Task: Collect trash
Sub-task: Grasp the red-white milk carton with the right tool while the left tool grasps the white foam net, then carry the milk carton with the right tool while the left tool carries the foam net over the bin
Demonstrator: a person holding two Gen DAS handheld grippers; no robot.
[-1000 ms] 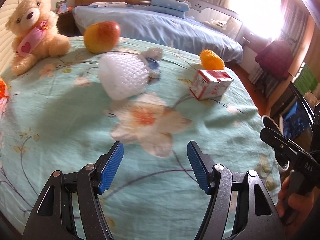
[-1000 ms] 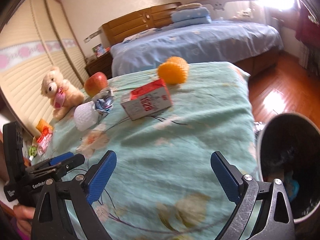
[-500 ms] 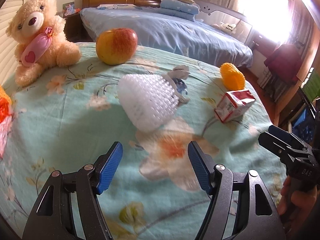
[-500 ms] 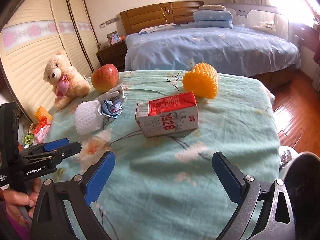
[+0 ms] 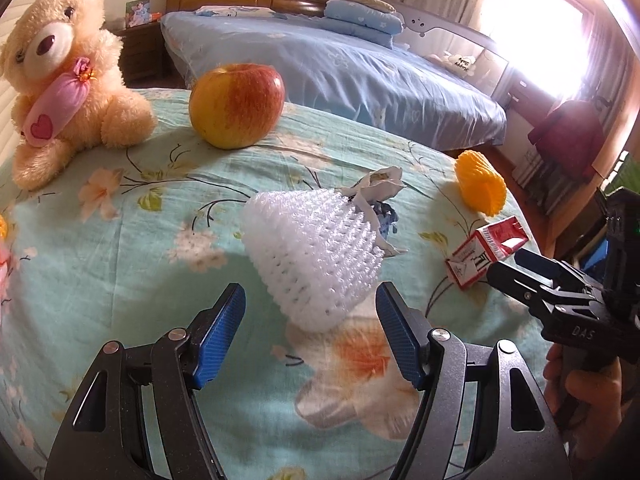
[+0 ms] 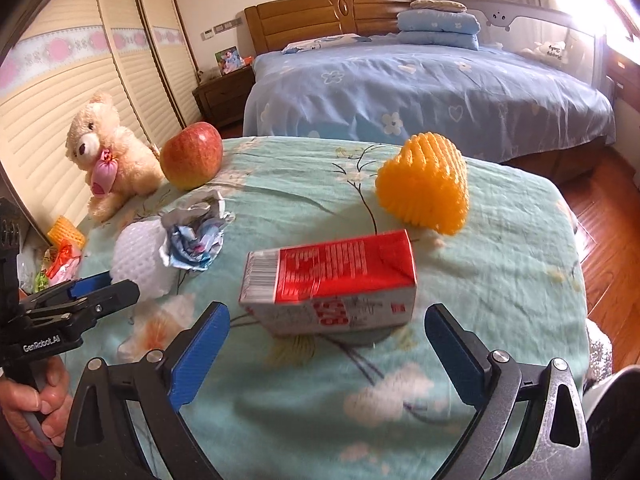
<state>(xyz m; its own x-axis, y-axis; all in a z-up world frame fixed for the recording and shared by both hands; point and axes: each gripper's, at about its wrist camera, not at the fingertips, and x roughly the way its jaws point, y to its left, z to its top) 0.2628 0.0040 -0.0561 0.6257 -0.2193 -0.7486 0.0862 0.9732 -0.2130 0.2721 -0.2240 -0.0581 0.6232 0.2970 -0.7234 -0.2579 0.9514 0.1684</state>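
Observation:
A white foam fruit net [image 5: 316, 256] lies on the floral cloth just ahead of my open left gripper [image 5: 311, 326], its near end between the blue pads without touching them. Crumpled paper [image 5: 378, 192] rests against its far side. A red and white carton [image 6: 332, 284] lies on its side right in front of my open right gripper [image 6: 328, 344], apart from both pads. An orange foam net [image 6: 424, 184] sits beyond the carton. In the right wrist view the white net [image 6: 140, 260] and paper [image 6: 196, 236] lie to the left, beside the left gripper's fingers [image 6: 96, 296].
A teddy bear [image 5: 60, 80] and an apple [image 5: 238, 106] stand at the far side of the table [image 5: 100, 248]. Wrappers [image 6: 60, 256] lie at the left edge. A dark bin [image 6: 612, 420] stands low right of the table. A blue bed [image 6: 420, 92] lies behind.
Both grippers have moved forward over the table. The white net has come up between the left pads, and the carton now lies close before the right gripper. The bin has slid mostly out of view.

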